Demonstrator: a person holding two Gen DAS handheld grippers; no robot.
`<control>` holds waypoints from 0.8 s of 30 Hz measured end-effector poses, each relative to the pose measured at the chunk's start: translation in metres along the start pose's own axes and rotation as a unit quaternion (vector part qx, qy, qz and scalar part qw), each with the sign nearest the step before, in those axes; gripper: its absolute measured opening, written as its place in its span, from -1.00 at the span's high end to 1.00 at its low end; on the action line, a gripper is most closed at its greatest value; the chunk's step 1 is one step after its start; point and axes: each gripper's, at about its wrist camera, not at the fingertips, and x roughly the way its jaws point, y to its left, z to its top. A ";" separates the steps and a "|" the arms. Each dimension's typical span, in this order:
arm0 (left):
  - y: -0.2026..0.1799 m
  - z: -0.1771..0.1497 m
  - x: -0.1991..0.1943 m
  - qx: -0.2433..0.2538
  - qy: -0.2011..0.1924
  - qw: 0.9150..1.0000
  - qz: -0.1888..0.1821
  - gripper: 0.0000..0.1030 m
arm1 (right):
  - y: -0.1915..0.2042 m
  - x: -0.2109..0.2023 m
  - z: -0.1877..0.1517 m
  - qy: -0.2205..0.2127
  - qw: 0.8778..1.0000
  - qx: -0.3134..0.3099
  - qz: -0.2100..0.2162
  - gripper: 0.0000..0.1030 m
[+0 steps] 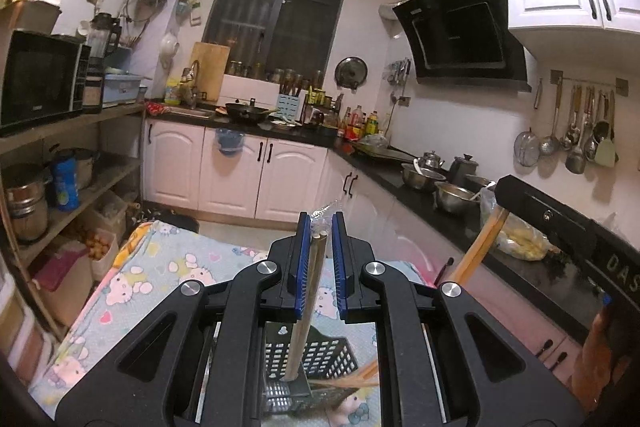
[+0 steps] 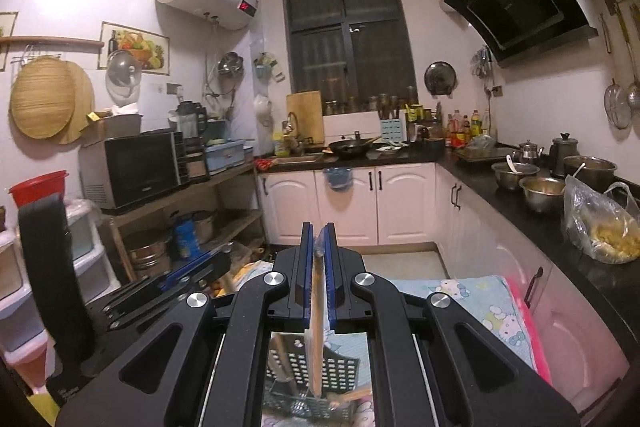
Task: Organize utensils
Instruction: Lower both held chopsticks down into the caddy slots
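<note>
- Left tongs clamp a wrapped chopstick pair near its top; right tongs pinch another pair.
- Sticks: light, stiff, slippery in film; grip high.
- Black basket at 6 o'clock, apparently on the cloth-covered tabletop.

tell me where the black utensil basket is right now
In the left wrist view the black basket sits low in the middle, below the shut left gripper and its chopsticks, on the cartoon-print cloth.
</note>
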 end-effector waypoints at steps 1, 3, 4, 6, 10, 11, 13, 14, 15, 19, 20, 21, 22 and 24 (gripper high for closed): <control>0.001 -0.003 0.003 -0.001 0.004 1.000 0.002 0.89 | -0.003 0.005 -0.002 0.001 1.000 0.003 -0.004 0.89; 0.005 -0.008 0.008 -0.004 0.009 1.000 0.001 0.89 | -0.008 0.013 -0.008 0.001 1.000 0.011 -0.007 0.89; 0.006 -0.010 0.011 -0.004 0.009 1.000 0.002 0.89 | -0.011 0.018 -0.011 0.003 1.000 0.016 -0.009 0.89; 0.008 -0.014 0.014 -0.004 0.008 1.000 0.002 0.89 | -0.018 0.025 -0.017 0.003 1.000 0.027 -0.010 0.89; 0.013 -0.026 0.023 -0.002 0.013 1.000 0.006 0.89 | -0.026 0.036 -0.027 0.000 0.999 0.043 -0.014 0.89; 0.015 -0.028 0.025 -0.003 0.013 1.000 0.007 0.89 | -0.029 0.040 -0.030 -0.001 0.999 0.046 -0.017 0.89; 0.017 -0.032 0.028 -0.005 0.013 1.000 0.006 0.89 | -0.033 0.045 -0.037 -0.001 0.999 0.049 -0.019 0.89; 0.017 -0.035 0.030 -0.004 0.014 1.000 0.006 0.89 | -0.033 0.047 -0.040 0.000 0.999 0.048 -0.021 0.89; 0.018 -0.037 0.030 -0.003 0.014 1.000 0.006 0.89 | -0.034 0.050 -0.045 0.003 0.999 0.045 -0.027 0.89; 0.019 -0.047 0.036 0.001 0.021 1.000 0.005 0.89 | -0.036 0.055 -0.062 0.016 0.998 0.035 -0.040 0.89; 0.020 -0.049 0.037 0.001 0.023 1.000 0.005 0.89 | -0.037 0.055 -0.065 0.018 0.998 0.034 -0.042 0.89; 0.021 -0.052 0.039 0.000 0.027 1.000 0.006 0.89 | -0.037 0.056 -0.069 0.022 0.998 0.034 -0.043 0.89; 0.022 -0.055 0.041 0.000 0.031 0.999 0.007 0.89 | -0.038 0.056 -0.072 0.025 0.998 0.034 -0.044 0.89; 0.023 -0.060 0.043 -0.002 0.038 0.999 0.008 0.89 | -0.040 0.055 -0.080 0.035 0.998 0.036 -0.043 0.89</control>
